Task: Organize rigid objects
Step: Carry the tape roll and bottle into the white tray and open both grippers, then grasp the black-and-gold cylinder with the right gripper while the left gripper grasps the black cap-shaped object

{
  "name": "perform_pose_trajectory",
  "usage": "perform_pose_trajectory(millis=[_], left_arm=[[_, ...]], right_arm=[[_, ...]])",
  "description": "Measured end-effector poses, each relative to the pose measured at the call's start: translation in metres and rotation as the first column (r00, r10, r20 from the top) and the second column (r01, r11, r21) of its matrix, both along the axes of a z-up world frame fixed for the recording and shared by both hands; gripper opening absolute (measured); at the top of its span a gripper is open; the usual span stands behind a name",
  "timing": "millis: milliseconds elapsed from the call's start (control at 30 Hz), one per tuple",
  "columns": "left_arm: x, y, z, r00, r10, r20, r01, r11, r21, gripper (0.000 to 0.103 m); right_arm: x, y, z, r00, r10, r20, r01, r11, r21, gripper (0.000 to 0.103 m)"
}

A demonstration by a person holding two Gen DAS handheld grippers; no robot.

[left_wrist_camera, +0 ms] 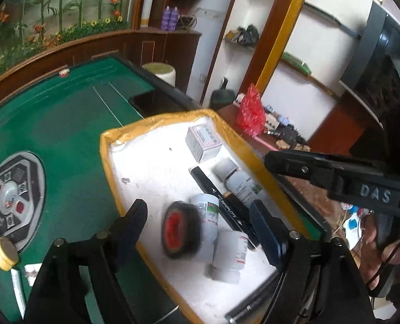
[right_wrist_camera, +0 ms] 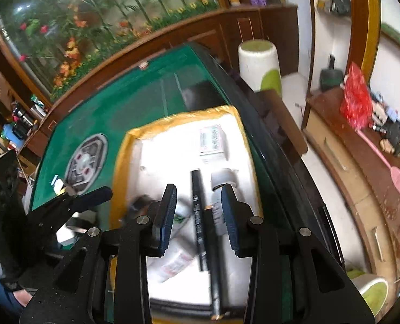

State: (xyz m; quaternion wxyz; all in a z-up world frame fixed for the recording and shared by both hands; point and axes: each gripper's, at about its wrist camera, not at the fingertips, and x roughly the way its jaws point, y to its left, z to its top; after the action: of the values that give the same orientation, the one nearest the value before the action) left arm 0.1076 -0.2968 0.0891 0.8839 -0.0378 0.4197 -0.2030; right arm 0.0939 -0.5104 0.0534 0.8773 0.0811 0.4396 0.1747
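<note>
Here, the tray (left_wrist_camera: 113,145) sits on the green table (left_wrist_camera: 51,124), white inside with a yellow taped rim. In it lie a black tape roll (left_wrist_camera: 180,229) with a red core, a small box (left_wrist_camera: 203,146), a black marker (left_wrist_camera: 221,202), a grey-capped bottle (left_wrist_camera: 237,178) and 2 white bottles (left_wrist_camera: 208,216), all crowded toward the near right side.

My left gripper (left_wrist_camera: 200,221) hangs over the tray with its jaws spread wide; the roll shows blurred between them, and neither pad touches it. My right gripper (right_wrist_camera: 198,216) has its jaws set fairly narrow with nothing pinched, the marker and grey-capped bottle lying in the tray beneath the gap.

Only the left view shows the roll clearly, plus a small yellow tub (left_wrist_camera: 5,253) on the table's near edge. In the right view the roll is a dark smear; that view alone shows the pink swatter (right_wrist_camera: 386,162) on the sideboard.
</note>
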Motion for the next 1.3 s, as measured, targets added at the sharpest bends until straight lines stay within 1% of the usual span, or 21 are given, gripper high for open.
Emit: perform_pose_trajectory(millis=[67, 133, 300, 467, 567, 633, 700, 767, 833, 933, 1000, 1067, 1133, 1167, 1233, 1300], left_arm=[[-0.007, 0.009, 0.006, 1.0, 0.007, 0.011, -0.007, 1.0, -0.02, 0.079], [-0.016, 0.023, 0.012, 0.999, 0.025, 0.021, -0.024, 0.999, -0.033, 0.079], [-0.038, 0.065, 0.02, 0.998, 0.057, 0.025, -0.056, 0.996, -0.065, 0.079], [-0.067, 0.118, 0.021, 0.995, 0.096, 0.034, -0.094, 0.994, -0.059, 0.079], [-0.088, 0.163, 0.015, 0.991, 0.133, 0.02, -0.132, 0.99, -0.053, 0.079], [-0.1, 0.186, 0.011, 0.988, 0.157, 0.012, -0.156, 0.987, -0.027, 0.079], [-0.112, 0.209, 0.005, 0.988, 0.155, -0.008, -0.155, 0.988, -0.017, 0.079], [-0.123, 0.226, -0.002, 0.987, 0.16, -0.022, -0.16, 0.987, 0.015, 0.079], [-0.13, 0.239, -0.013, 0.989, 0.142, -0.042, -0.141, 0.99, 0.031, 0.079], [-0.131, 0.246, -0.034, 0.985, 0.14, -0.1, -0.131, 0.987, 0.09, 0.079], [-0.128, 0.249, -0.047, 0.984, 0.132, -0.123, -0.124, 0.99, 0.068, 0.079], [-0.125, 0.248, -0.051, 0.98, 0.149, -0.13, -0.139, 0.987, 0.082, 0.079], [-0.122, 0.243, -0.056, 0.984, 0.134, -0.116, -0.124, 0.988, 0.088, 0.079], [-0.119, 0.241, -0.06, 0.985, 0.123, -0.124, -0.11, 0.988, 0.109, 0.079], [-0.113, 0.233, -0.072, 0.985, 0.073, -0.154, -0.047, 0.985, 0.163, 0.079], [-0.109, 0.23, -0.081, 0.986, 0.061, -0.156, -0.028, 0.978, 0.209, 0.079]], right_arm=[[-0.017, 0.011, 0.011, 0.999, 0.022, 0.041, -0.021, 1.0, -0.016, 0.034], [-0.028, 0.023, 0.014, 0.998, 0.047, 0.049, -0.045, 0.998, -0.039, 0.034], [-0.046, 0.055, 0.006, 0.993, 0.12, -0.021, -0.12, 0.992, 0.027, 0.034], [-0.063, 0.096, -0.002, 0.981, 0.183, -0.068, -0.177, 0.981, 0.081, 0.034], [-0.072, 0.123, -0.007, 0.973, 0.214, -0.088, -0.206, 0.974, 0.089, 0.034], [-0.08, 0.146, -0.015, 0.963, 0.244, -0.111, -0.234, 0.968, 0.095, 0.034], [-0.088, 0.165, -0.025, 0.958, 0.252, -0.138, -0.241, 0.966, 0.09, 0.034], [-0.099, 0.18, -0.034, 0.953, 0.26, -0.157, -0.247, 0.964, 0.097, 0.034], [-0.109, 0.19, -0.041, 0.951, 0.265, -0.159, -0.252, 0.963, 0.099, 0.034], [-0.118, 0.203, -0.053, 0.937, 0.288, -0.196, -0.276, 0.957, 0.087, 0.034], [-0.115, 0.211, -0.057, 0.927, 0.307, -0.216, -0.294, 0.951, 0.091, 0.034], [-0.113, 0.219, -0.058, 0.922, 0.318, -0.221, -0.31, 0.948, 0.07, 0.034], [-0.11, 0.223, -0.058, 0.917, 0.327, -0.228, -0.319, 0.945, 0.072, 0.034], [-0.11, 0.225, -0.058, 0.918, 0.33, -0.221, -0.322, 0.944, 0.072, 0.034], [-0.109, 0.228, -0.061, 0.92, 0.324, -0.22, -0.315, 0.946, 0.076, 0.034], [-0.106, 0.231, -0.069, 0.911, 0.322, -0.257, -0.305, 0.946, 0.105, 0.034]])
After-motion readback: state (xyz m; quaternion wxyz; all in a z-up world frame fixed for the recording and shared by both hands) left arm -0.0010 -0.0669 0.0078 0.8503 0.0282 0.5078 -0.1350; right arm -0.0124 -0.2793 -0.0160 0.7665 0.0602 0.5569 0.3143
